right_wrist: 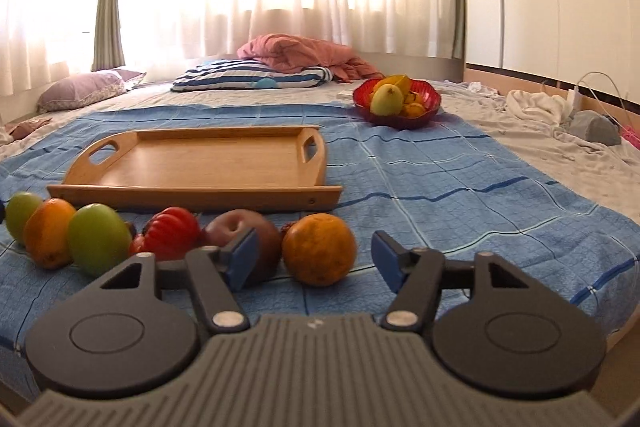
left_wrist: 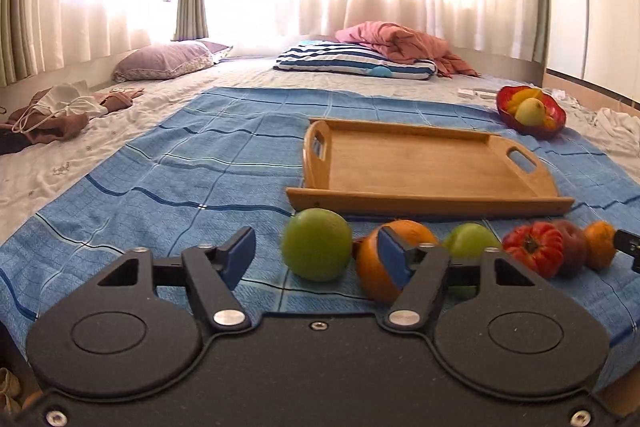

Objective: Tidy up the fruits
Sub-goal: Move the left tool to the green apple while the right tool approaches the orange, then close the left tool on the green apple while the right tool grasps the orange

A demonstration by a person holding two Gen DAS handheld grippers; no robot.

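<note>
Several fruits lie in a row on the blue cloth in front of a bare wooden tray (left_wrist: 428, 205) (right_wrist: 192, 197). In the left wrist view my left gripper (left_wrist: 316, 255) stands open around the leftmost green apple (left_wrist: 316, 245); neither pad touches it. An orange (left_wrist: 372, 267) sits partly behind its right finger, then a second green apple (left_wrist: 472, 239), a ribbed red tomato (left_wrist: 532, 249) and a dark red fruit (left_wrist: 572, 247). My right gripper (right_wrist: 314, 259) stands open around the rightmost orange (right_wrist: 320, 249), with gaps on both sides. The dark red fruit (right_wrist: 240, 223) lies just past its left finger.
A red bowl (left_wrist: 508, 103) (right_wrist: 432, 99) holding yellow and green fruits stands beyond the tray's right end. Pillows (right_wrist: 248, 77) and a pink blanket (right_wrist: 296, 53) lie at the bed's far end. Clothes (left_wrist: 60, 111) lie left, white laundry and cables (right_wrist: 536, 105) right.
</note>
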